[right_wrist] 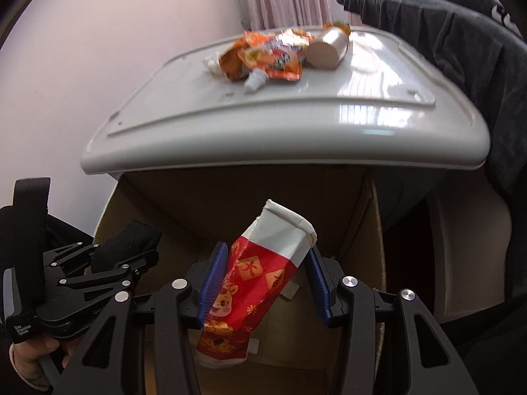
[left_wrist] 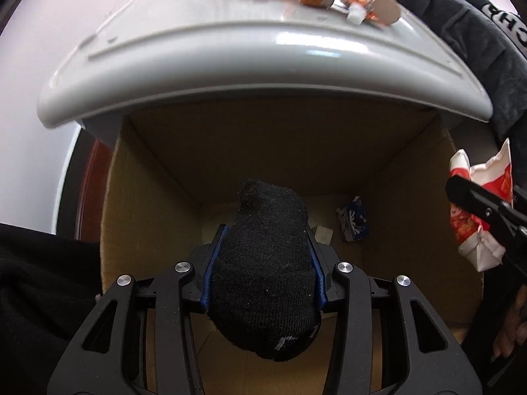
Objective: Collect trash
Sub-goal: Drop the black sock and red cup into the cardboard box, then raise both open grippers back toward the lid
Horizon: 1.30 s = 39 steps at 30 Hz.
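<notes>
My left gripper (left_wrist: pixel 263 240) is shut on a black sock (left_wrist: pixel 266 270) and holds it over an open cardboard box (left_wrist: pixel 131 197). It also shows in the right wrist view (right_wrist: pixel 131 247) at the left. My right gripper (right_wrist: pixel 266 263) is shut on a red and white carton (right_wrist: pixel 260 279), tilted, over the same box (right_wrist: pixel 372 230). The carton shows in the left wrist view (left_wrist: pixel 477 204) at the right edge. A blue wrapper (left_wrist: pixel 354 223) lies on the box floor.
A grey plastic tabletop (right_wrist: pixel 263 125) overhangs the box. On it lie orange snack wrappers (right_wrist: pixel 270 56), white tissue (right_wrist: pixel 253 80) and a cardboard tube (right_wrist: pixel 329 49). A black garment (right_wrist: pixel 461 49) hangs at the right. A pale wall is at the left.
</notes>
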### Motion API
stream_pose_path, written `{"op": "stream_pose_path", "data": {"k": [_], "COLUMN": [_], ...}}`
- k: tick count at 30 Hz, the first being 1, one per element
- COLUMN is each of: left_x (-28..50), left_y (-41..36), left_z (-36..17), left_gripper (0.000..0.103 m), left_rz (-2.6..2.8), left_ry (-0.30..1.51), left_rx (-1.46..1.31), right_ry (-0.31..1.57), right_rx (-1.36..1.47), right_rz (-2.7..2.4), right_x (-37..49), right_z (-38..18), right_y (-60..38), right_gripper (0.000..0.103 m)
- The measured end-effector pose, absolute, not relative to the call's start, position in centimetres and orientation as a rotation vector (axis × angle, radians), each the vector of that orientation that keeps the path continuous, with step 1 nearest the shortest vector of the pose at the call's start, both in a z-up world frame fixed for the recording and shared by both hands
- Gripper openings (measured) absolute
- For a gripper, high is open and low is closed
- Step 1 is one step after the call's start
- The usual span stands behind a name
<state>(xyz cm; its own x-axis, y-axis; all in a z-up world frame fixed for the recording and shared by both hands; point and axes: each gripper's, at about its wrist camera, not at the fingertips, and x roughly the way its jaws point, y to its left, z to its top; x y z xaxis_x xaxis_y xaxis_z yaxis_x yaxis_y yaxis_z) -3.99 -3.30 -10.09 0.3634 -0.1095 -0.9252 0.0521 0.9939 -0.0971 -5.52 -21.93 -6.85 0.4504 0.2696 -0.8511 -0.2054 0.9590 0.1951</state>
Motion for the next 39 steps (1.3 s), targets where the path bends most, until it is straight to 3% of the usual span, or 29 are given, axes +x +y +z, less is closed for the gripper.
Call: {"op": "stream_pose_path", "data": {"k": [15, 16, 17, 18, 19, 20, 39], "left_x": [-4.3, -4.3, -4.5, -4.5, -4.6, -4.8, -4.4], "left_y": [-3.7, -3.7, -3.7, -3.6, -3.6, -3.5, -2.6], "left_z": [-9.8, -9.7, -9.6, -9.4, -9.1, -8.6, -9.0], "left_gripper": [0.044, 0.047, 0.057, 0.067, 0.080, 0.081, 0.082], "left_rz": [-0.088, -0.091, -0.085, -0.070, -0.053, -0.037, -0.019], "left_ry": [1.179, 1.175, 1.169, 1.159, 1.138, 1.109, 1.105], "left_rx": [-0.056, -0.062, -0.062, -0.057, -0.052, -0.047, -0.107], "right_ry": [1.073, 1.073, 1.069, 1.058, 1.044, 1.030, 1.008], "right_rx": [0.092, 0.094, 0.094, 0.096, 0.098, 0.104, 0.167], "right_rz": [0.298, 0.296, 0.289, 0.276, 0.267, 0.263, 0.236], "right_x": [-5.3, -5.4, -5.4, -5.4, -5.5, -5.6, -5.1], "right_z": [-7.1, -7.0, -6.9, -6.7, -6.5, -6.2, -5.5], "right_y": [-22.2, -22.2, -22.4, -22.5, -22.7, -22.9, -24.1], "right_gripper": [0.050, 0.052, 0.058, 0.071, 0.073, 0.074, 0.074]}}
